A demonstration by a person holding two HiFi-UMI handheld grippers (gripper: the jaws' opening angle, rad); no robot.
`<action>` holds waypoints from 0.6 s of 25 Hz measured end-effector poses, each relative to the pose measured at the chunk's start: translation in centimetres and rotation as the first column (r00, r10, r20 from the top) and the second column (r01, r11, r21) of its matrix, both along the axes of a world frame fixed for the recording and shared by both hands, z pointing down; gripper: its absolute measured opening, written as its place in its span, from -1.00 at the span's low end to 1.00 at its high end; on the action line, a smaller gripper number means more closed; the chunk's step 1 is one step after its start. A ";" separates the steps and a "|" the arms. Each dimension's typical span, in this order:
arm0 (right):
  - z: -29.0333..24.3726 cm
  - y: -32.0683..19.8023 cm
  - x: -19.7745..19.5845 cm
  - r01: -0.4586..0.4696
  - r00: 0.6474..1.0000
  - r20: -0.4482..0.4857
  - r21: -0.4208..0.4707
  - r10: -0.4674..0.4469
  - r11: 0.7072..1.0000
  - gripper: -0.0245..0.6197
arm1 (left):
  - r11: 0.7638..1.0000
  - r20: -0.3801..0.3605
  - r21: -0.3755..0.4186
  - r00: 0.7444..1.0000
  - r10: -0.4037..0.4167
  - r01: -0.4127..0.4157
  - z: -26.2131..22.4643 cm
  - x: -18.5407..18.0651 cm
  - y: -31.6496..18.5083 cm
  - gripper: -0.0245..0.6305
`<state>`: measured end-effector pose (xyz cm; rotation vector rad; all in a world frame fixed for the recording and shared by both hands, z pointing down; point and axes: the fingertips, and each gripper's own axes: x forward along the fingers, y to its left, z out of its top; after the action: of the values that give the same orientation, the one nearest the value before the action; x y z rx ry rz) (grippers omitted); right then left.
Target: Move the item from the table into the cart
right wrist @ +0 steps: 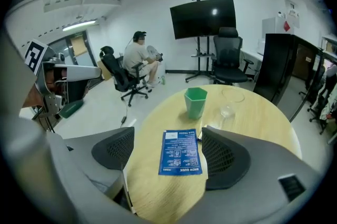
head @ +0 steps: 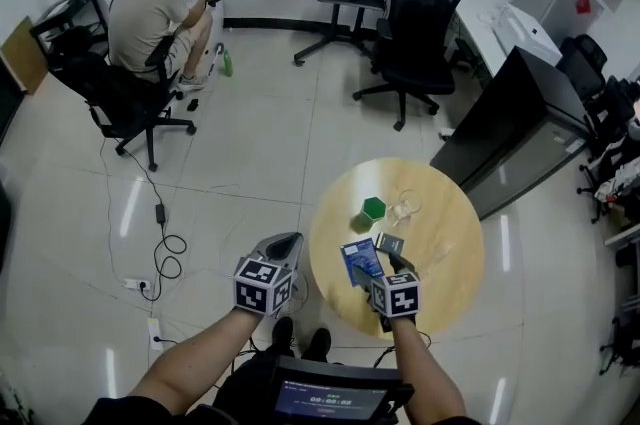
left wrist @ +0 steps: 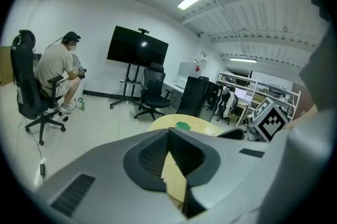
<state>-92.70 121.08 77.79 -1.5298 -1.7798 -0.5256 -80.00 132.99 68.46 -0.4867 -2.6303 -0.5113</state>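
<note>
The right gripper [right wrist: 167, 157] hangs over the near edge of the round light-wood table [head: 445, 248]. Its jaws are spread wide & tilted down, w/ the blue printed leaflet [right wrist: 180, 152] lying flat btwn them. The pads aren't on it; the wide spread looks meant to straddle the sheet before pinching an edge. The leaflet rests on the tabletop, nearest the person, so it's prob. the item to go first. Behind it stand a green hexagonal plastic cup [right wrist: 195, 102] & a clear drinking glass [right wrist: 228, 104], close together. A small dark card [head: 390, 243] lies just beside the leaflet's far corner. The left gripper [left wrist: 171, 152] is off the table's left side, over the floor. Its jaws are pressed together on nothing, seemingly parked out of the way. No cart shows in any view, so the drop-off spot can't be judged. Nothing is lifted: the move hasn't begun.
</note>
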 end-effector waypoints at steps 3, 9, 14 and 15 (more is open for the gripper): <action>4.1 2.5 -1.3 -0.015 1.000 -0.016 0.049 0.015 0.999 0.27 | 0.999 -0.029 0.048 1.000 -0.006 0.007 4.1 -1.0 2.5 -0.90; 11.9 5.4 -3.6 -0.023 0.999 -0.043 0.141 0.029 0.990 0.27 | 0.998 -0.068 0.048 0.997 -0.038 0.042 10.1 -3.1 6.2 -0.90; 16.9 6.8 -4.8 -0.003 0.999 -0.043 0.205 0.012 0.979 0.27 | 0.997 -0.094 0.073 0.995 -0.011 0.018 14.0 -5.2 6.7 -0.90; 17.4 7.0 -5.0 -0.003 0.999 -0.035 0.213 0.011 0.977 0.27 | 0.997 -0.097 0.079 0.995 -0.007 0.015 14.4 -5.4 6.7 -0.90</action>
<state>-97.74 128.09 95.21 -1.3755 -1.6435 -0.6588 -85.41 139.73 82.88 -0.4891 -2.5061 -0.5786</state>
